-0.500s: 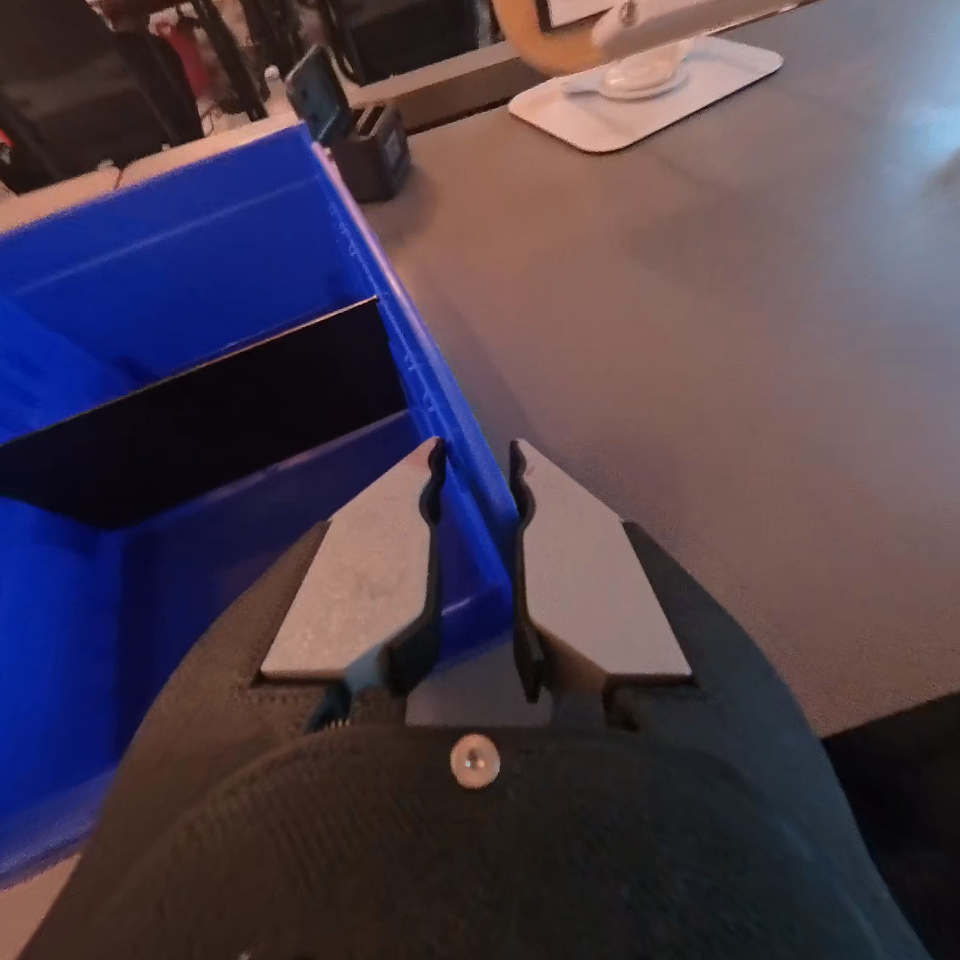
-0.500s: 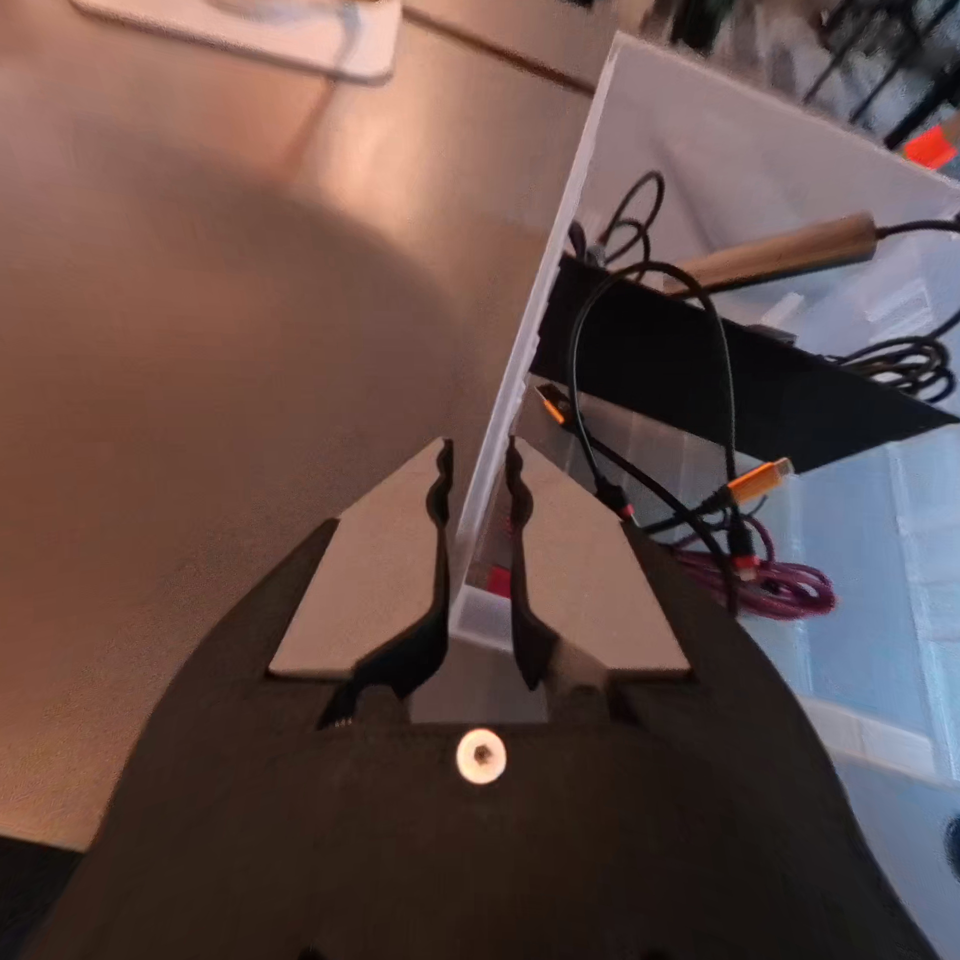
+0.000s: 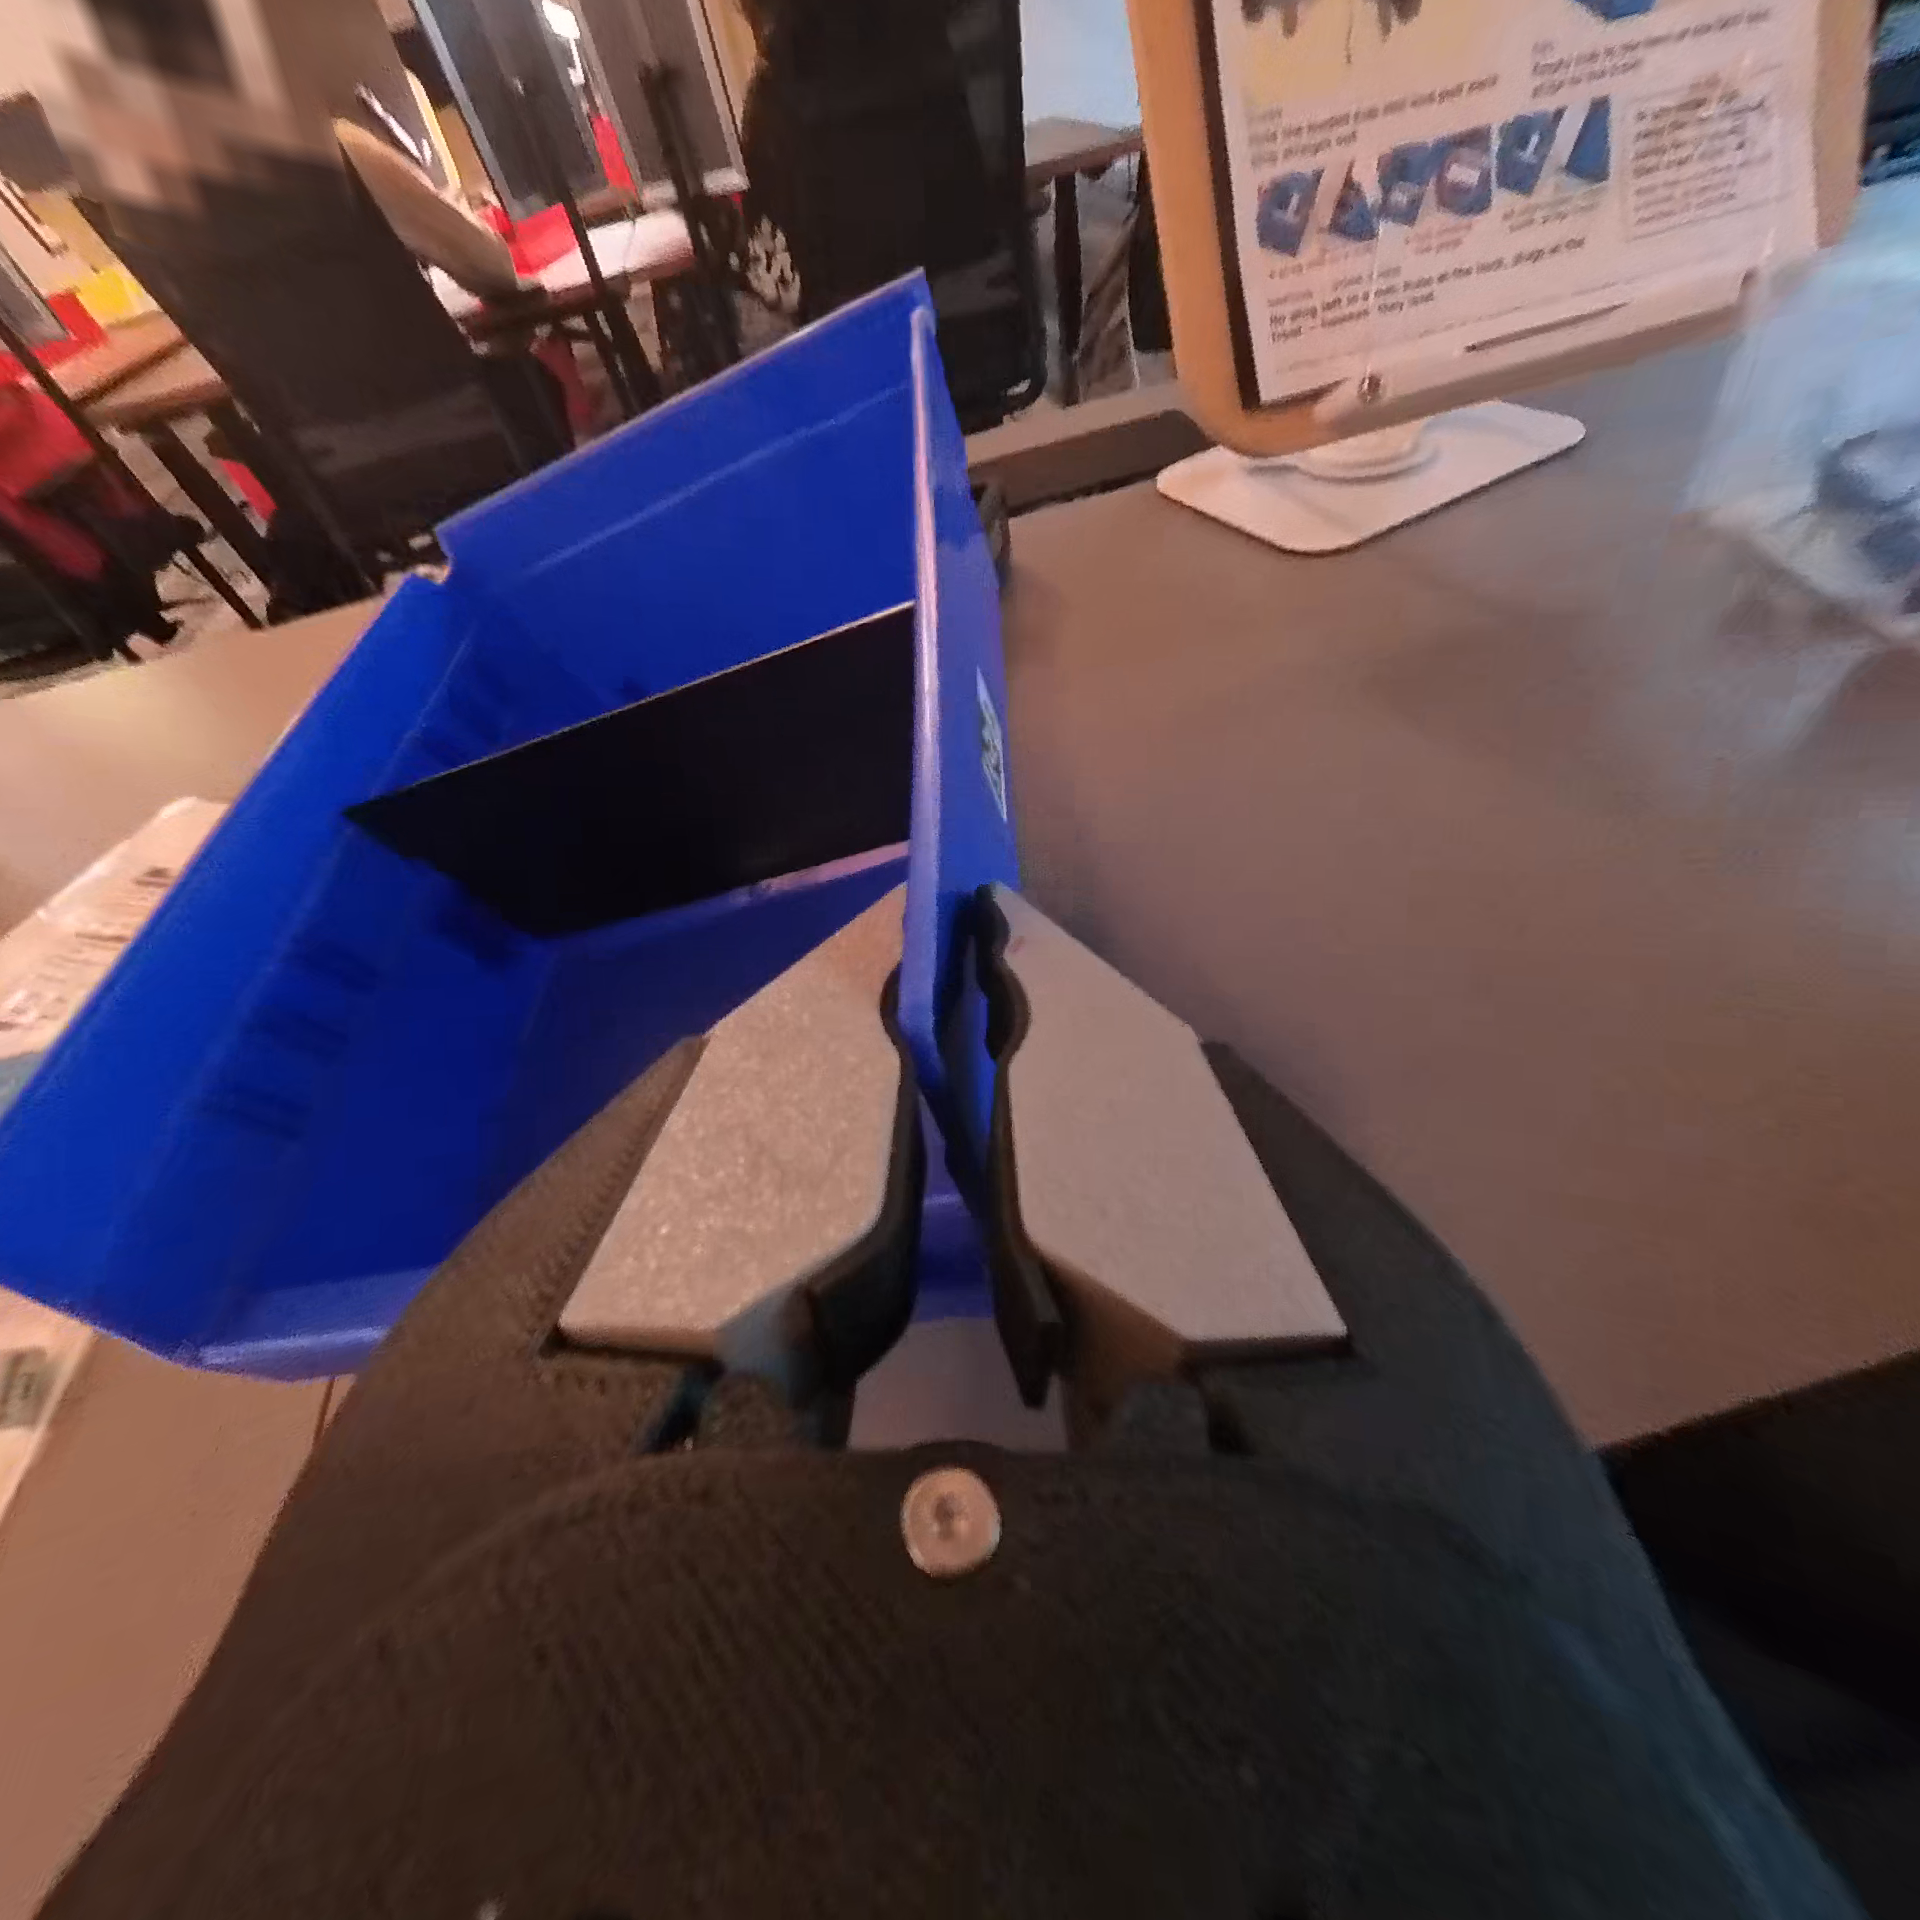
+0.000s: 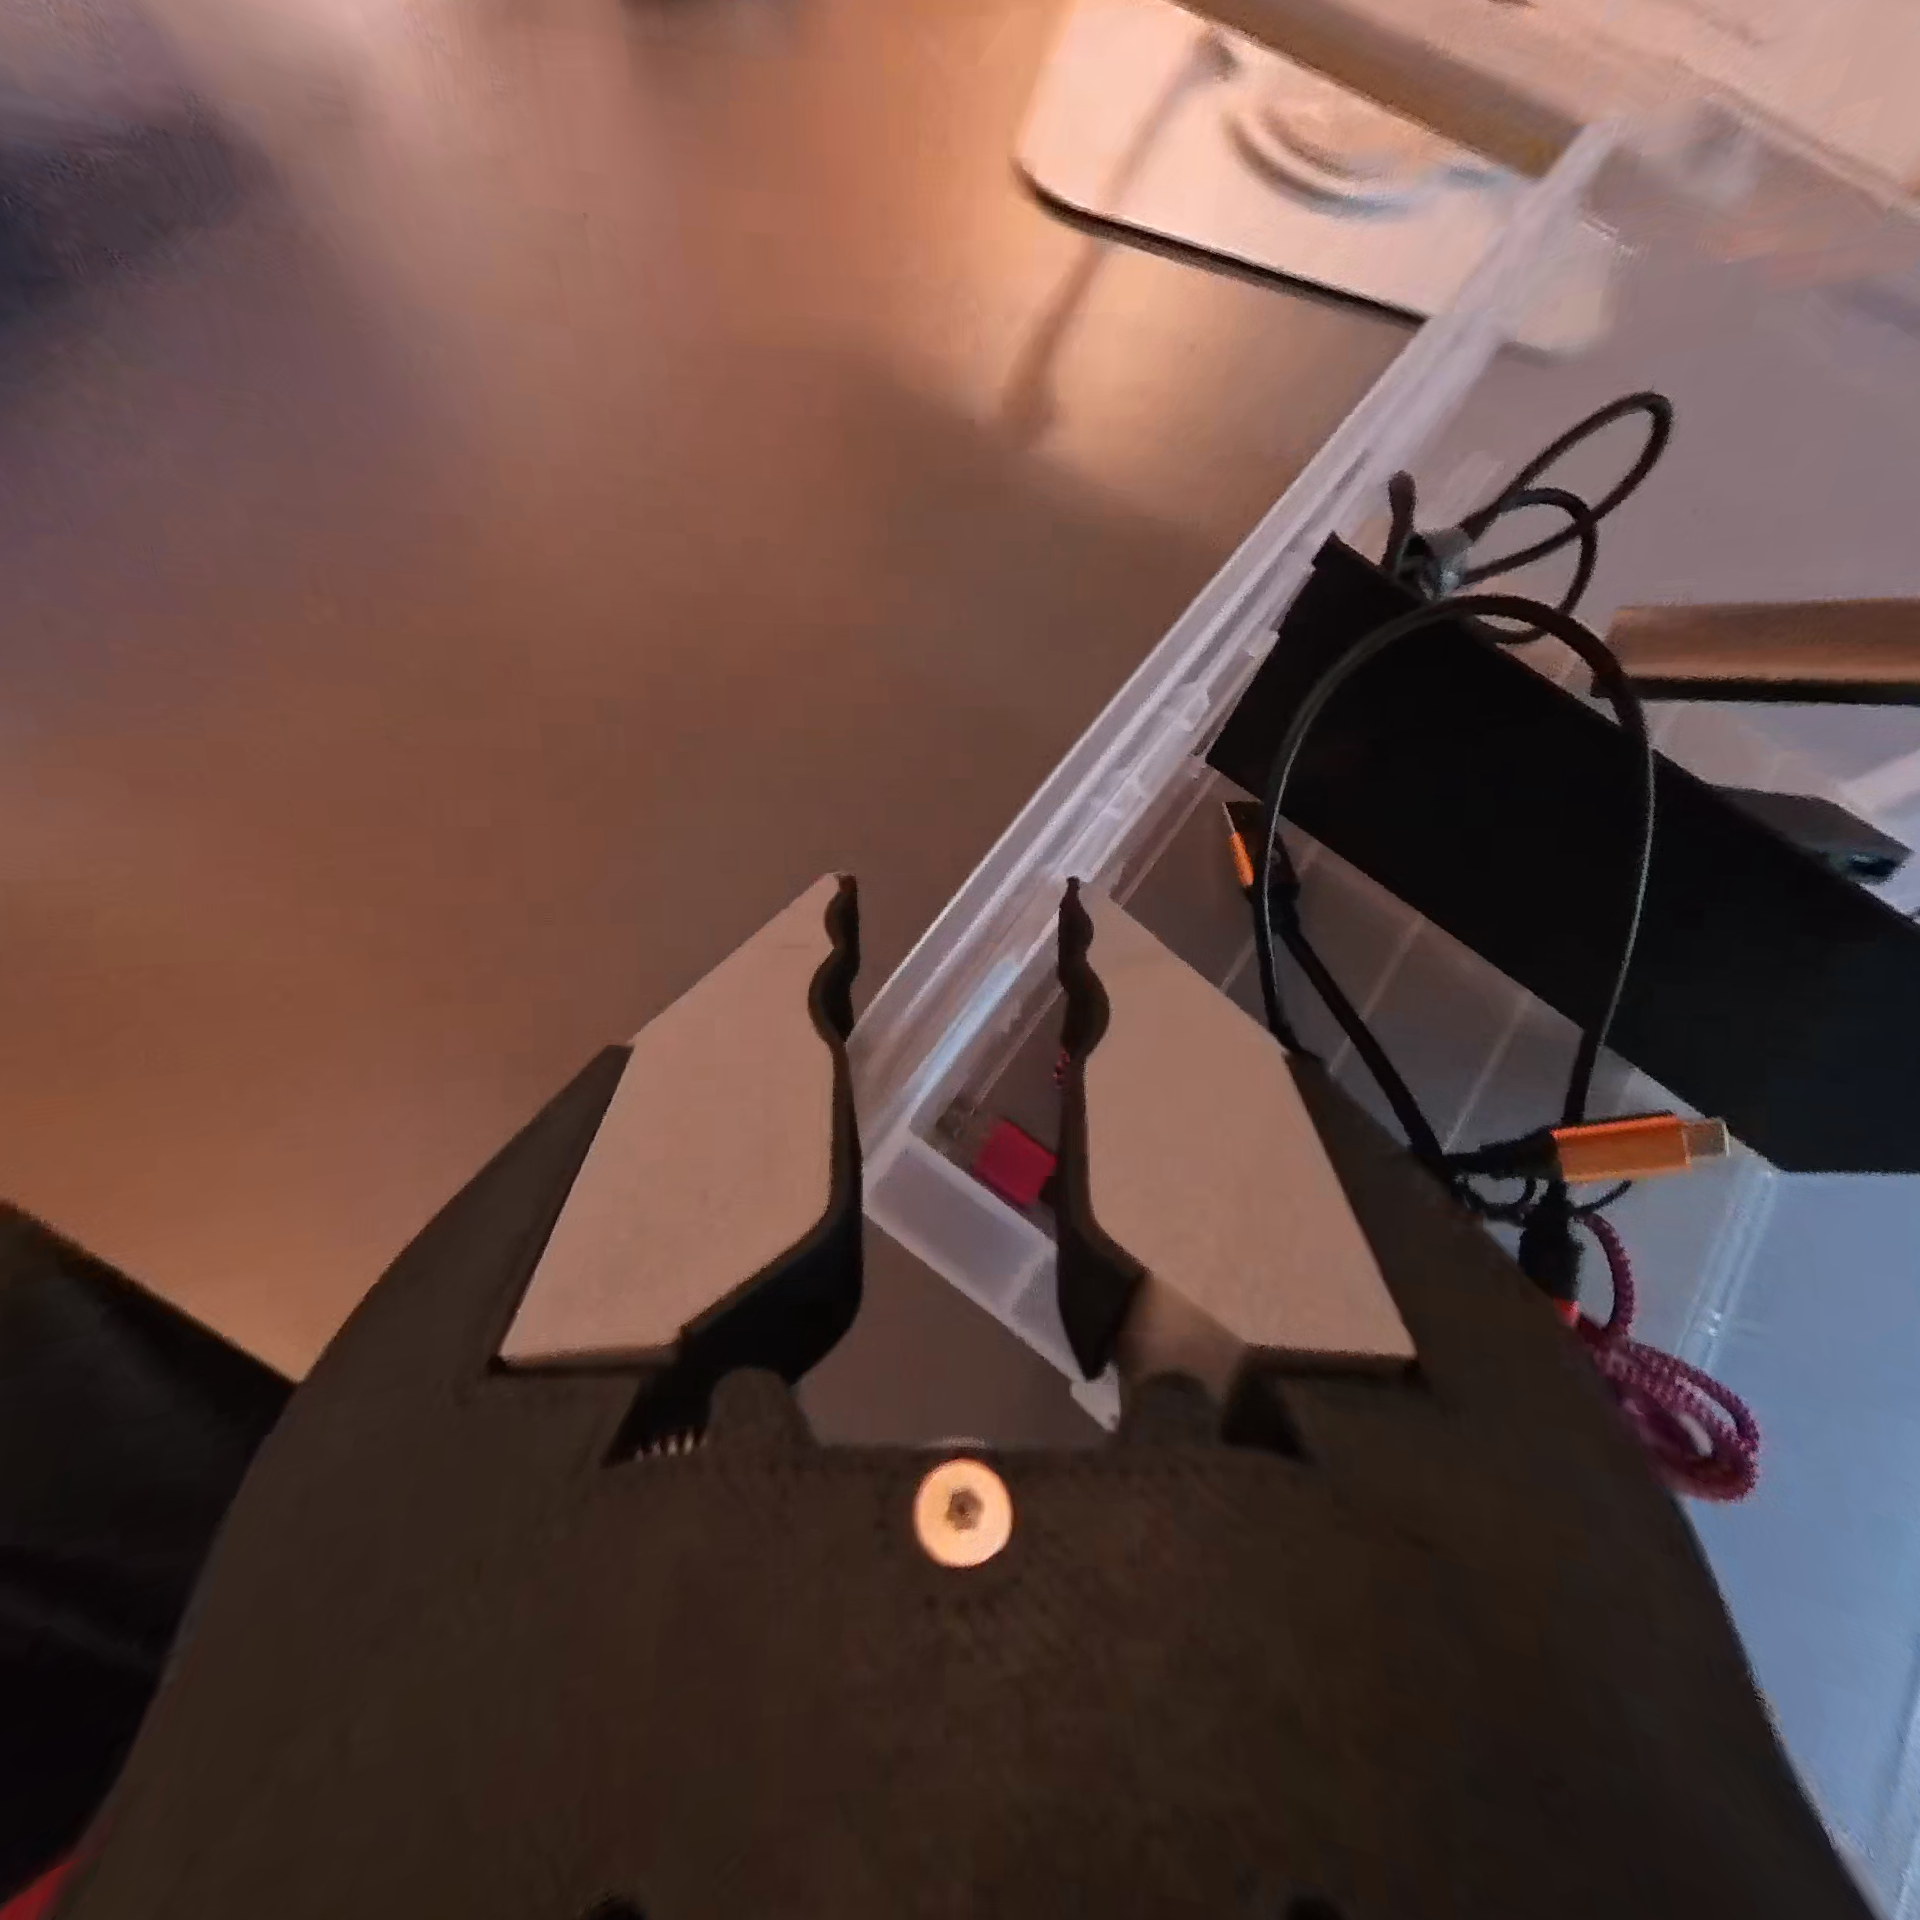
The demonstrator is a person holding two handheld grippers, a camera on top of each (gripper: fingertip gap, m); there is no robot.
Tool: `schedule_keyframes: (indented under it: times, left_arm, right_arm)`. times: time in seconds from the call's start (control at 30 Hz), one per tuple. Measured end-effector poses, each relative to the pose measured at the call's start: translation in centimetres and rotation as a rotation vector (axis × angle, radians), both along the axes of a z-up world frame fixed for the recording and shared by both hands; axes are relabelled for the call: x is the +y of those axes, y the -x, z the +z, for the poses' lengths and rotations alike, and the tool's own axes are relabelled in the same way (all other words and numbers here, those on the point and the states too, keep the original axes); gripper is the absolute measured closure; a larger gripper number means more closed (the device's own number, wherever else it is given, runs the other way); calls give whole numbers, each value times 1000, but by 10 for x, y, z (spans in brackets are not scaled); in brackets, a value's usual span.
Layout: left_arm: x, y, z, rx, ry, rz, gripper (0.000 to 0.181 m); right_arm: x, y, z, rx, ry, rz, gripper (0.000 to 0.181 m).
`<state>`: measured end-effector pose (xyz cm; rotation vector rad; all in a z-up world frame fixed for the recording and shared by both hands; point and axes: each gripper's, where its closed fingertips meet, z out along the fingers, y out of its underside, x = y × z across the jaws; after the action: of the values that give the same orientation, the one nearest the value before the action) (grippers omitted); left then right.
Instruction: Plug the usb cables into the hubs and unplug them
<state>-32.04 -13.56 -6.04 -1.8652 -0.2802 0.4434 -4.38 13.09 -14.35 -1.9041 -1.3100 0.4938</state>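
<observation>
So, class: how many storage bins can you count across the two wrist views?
2. A blue bin, wall pinched by the left gripper; a clear bin of cables, its wall between the open right gripper's fingers.

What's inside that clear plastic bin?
The clear plastic bin holds a black divider, black cables, an orange-tipped plug, a purple braided cable and a red plug. The right gripper hides part of the near corner.

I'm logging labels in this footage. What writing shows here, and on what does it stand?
Instruction sheet in the stand: printed lines beside small pictures, mostly blurred; not quoted.
Sticker on the outer wall of the blue bin: too small to read.
Papers left of the bin: print, too blurred to read.
Right wrist view: no writing visible.
</observation>
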Motion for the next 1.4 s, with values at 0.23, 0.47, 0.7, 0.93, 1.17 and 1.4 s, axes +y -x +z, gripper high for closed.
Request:
schedule_keyframes:
  times: [0.23, 0.47, 0.7, 0.93, 1.17, 1.4]
  left_arm:
    - [-27, -19, 63, 268, -90, 40, 178]
    - [-18, -79, 93, 578, -121, -77, 178]
    - [41, -170, 89, 585, -131, -325, 177]
    - [130, -297, 59, 372, -116, -587, 177]
    - [218, -379, 5, 249, -4, -678, 176]
    - [248, -409, -38, 13, 63, -753, 165]
  right_arm:
    - [-140, 156, 2, 61, 30, 283, 130]
    - [-212, 164, 88, 313, 19, 513, 113]
    - [-121, 43, 127, 363, -95, 434, 118]
    - [-30, -76, 132, 340, -122, 225, 117]
    - [8, -137, 117, 314, -80, 132, 114]
    - [9, -140, 111, 278, -89, 156, 115]
